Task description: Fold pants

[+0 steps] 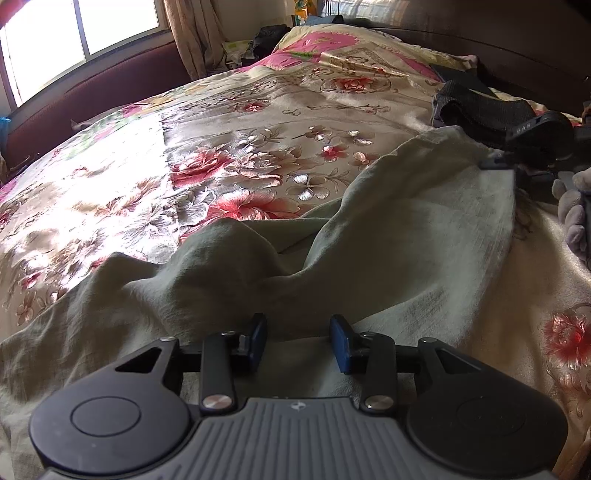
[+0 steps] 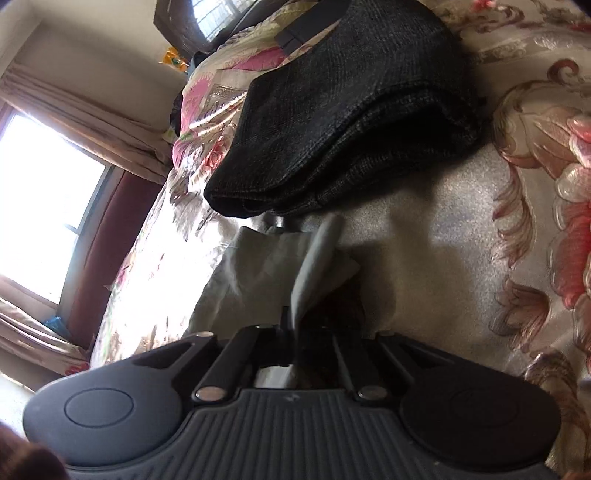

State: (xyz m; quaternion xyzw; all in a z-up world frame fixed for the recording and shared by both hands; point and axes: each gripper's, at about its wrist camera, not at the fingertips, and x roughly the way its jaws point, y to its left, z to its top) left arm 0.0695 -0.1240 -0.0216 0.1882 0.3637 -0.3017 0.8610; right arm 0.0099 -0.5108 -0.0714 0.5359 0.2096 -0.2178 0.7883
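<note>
Left claw (image 1: 298, 341) stood part open, its two blue pads (image 1: 341, 343) apart with a clear gap between them. Pale grey-green cotton pants (image 1: 399, 236) lay rumpled directly under and ahead of it; cloth showed in the gap, but neither pad visibly pressed on it — nothing gripped on this side.

The pants ran from beneath the left claw forward and to its right, one leg stretched toward a hem at the far right. All of it rested on the shiny cream bedspread with red and pink flowers (image 1: 229, 147), which filled the view ahead and to the left of the claw.

Right claw (image 2: 293, 325), seen in its own camera, was closed, its fingers drawn together on a thin fold of the pants' hem (image 2: 314, 266). The pinched edge rose from between the fingers and fanned out just ahead of them. In the left view the same claw sat at the far right, at that hem, with a grey-gloved hand (image 1: 574, 218) just below it.

Folded dark charcoal woven garment (image 2: 354, 122) lay on the bedspread just beyond the right claw's fingertips, past the gripped hem — whether it touched the pants could not be told.

Bright window with beige curtains (image 1: 85, 26) was far ahead and left of the left claw.
</note>
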